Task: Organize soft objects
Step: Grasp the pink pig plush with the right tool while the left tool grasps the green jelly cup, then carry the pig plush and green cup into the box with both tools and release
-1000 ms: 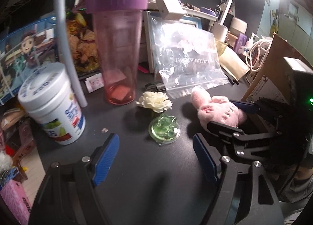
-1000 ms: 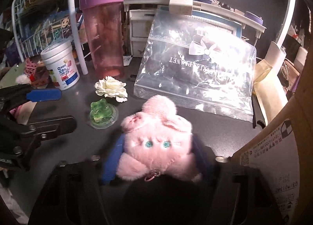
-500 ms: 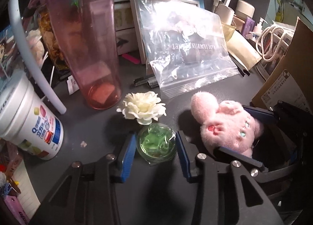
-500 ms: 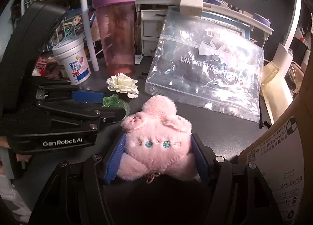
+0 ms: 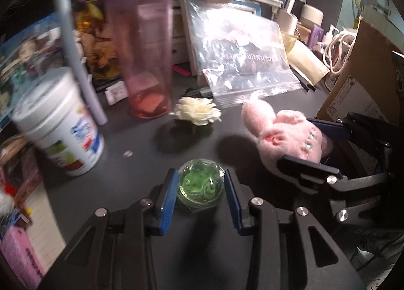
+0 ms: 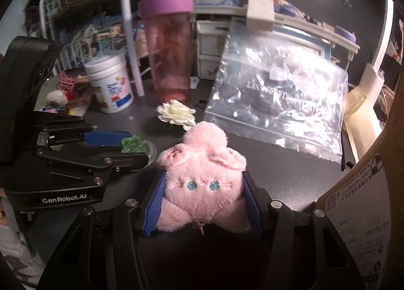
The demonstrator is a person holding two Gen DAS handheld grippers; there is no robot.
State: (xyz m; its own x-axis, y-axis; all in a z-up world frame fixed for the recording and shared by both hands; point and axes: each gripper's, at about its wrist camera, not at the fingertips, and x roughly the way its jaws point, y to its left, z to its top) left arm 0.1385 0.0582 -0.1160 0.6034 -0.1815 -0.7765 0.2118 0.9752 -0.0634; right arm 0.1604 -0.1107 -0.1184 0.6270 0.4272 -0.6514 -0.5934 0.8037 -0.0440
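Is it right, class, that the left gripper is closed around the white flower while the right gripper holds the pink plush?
Not quite. The left gripper is closed around the green jelly toy, not the white flower, as the left wrist view shows. The right gripper does hold the pink plush.

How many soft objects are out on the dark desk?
3: a fluffy pink plush toy in the right claw, a green jelly toy in the left claw, a white fabric flower behind them.
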